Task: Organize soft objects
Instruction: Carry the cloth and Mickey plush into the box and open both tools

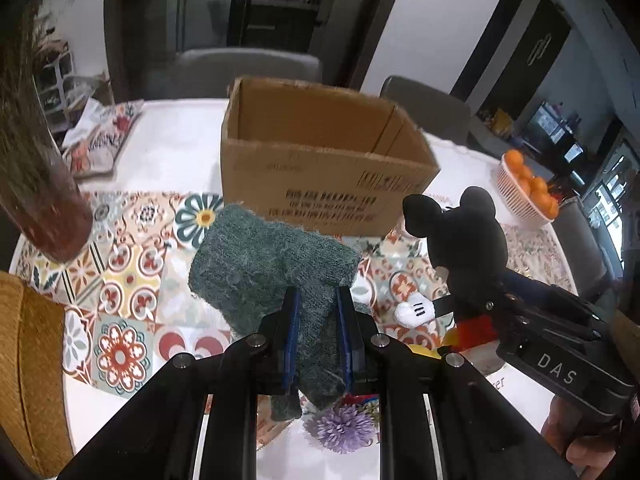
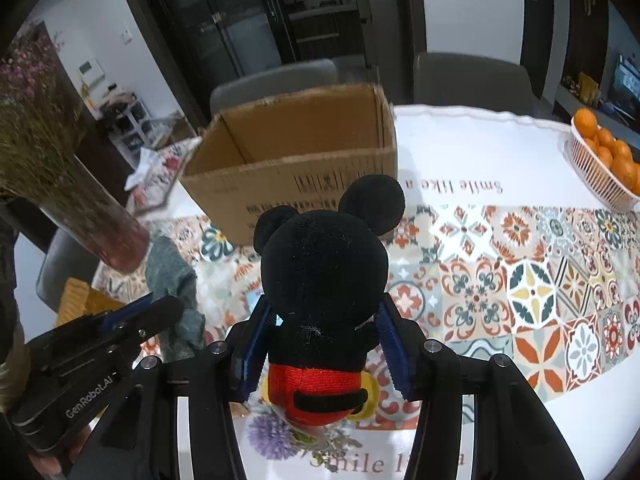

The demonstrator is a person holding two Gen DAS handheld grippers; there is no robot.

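Note:
My left gripper (image 1: pixel 317 312) is shut on a grey-green knitted cloth (image 1: pixel 272 264), held above the patterned tablecloth just in front of an open cardboard box (image 1: pixel 320 160). My right gripper (image 2: pixel 324 328) is shut on a black Mickey Mouse plush (image 2: pixel 324 264) with red shorts, seen from behind and held upright. The plush also shows in the left wrist view (image 1: pixel 464 248), to the right of the cloth. The cloth (image 2: pixel 172 276) and left gripper (image 2: pixel 156 312) show at the left of the right wrist view. The box (image 2: pixel 296 160) stands behind the plush; what shows of its inside looks empty.
A glass vase of dried flowers (image 1: pixel 36 184) stands at the left. A white basket of oranges (image 2: pixel 604 156) sits at the far right. A patterned cushion (image 1: pixel 100 140) lies behind the vase. Grey chairs (image 2: pixel 472 80) stand beyond the table. A yellow cushion (image 1: pixel 28 360) is near left.

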